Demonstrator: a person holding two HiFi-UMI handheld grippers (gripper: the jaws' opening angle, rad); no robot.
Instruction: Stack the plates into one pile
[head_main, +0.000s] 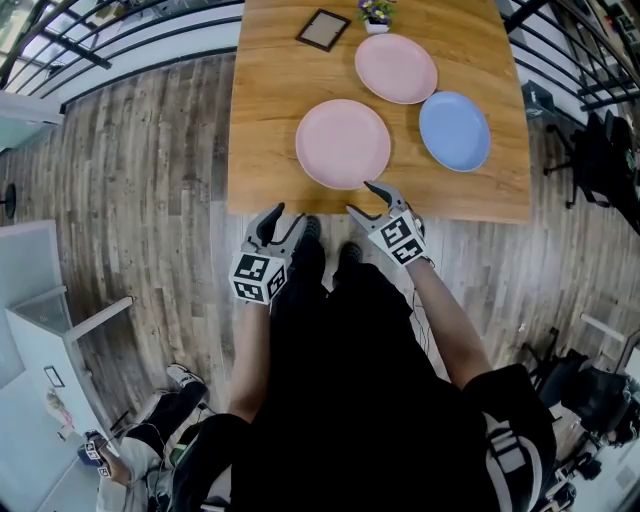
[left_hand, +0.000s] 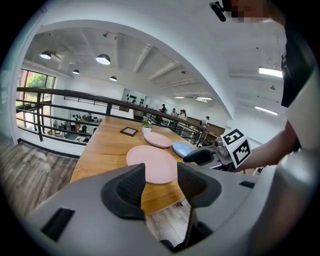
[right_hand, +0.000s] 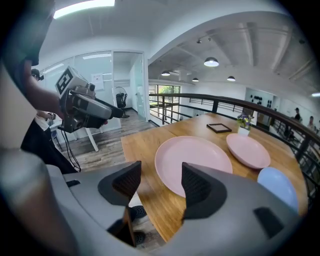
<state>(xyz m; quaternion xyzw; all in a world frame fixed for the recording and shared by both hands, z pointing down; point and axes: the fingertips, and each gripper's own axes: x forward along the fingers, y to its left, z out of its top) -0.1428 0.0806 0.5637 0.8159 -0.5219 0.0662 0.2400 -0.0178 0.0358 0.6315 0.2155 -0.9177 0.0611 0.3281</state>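
Three plates lie apart on the wooden table (head_main: 270, 110): a near pink plate (head_main: 342, 143) (left_hand: 152, 162) (right_hand: 192, 162), a far pink plate (head_main: 396, 68) (left_hand: 158, 139) (right_hand: 248, 150) and a blue plate (head_main: 455, 131) (left_hand: 182, 148) (right_hand: 277, 185) to the right. My left gripper (head_main: 285, 217) (left_hand: 161, 182) hangs open just off the table's near edge, holding nothing. My right gripper (head_main: 362, 198) (right_hand: 161, 182) is open and empty too, its tips at the near edge just short of the near pink plate.
A dark picture frame (head_main: 323, 29) and a small potted plant (head_main: 376, 14) stand at the table's far end. Black railings (head_main: 120, 30) run behind the table on both sides. A white cabinet (head_main: 40, 330) stands on the plank floor at the left.
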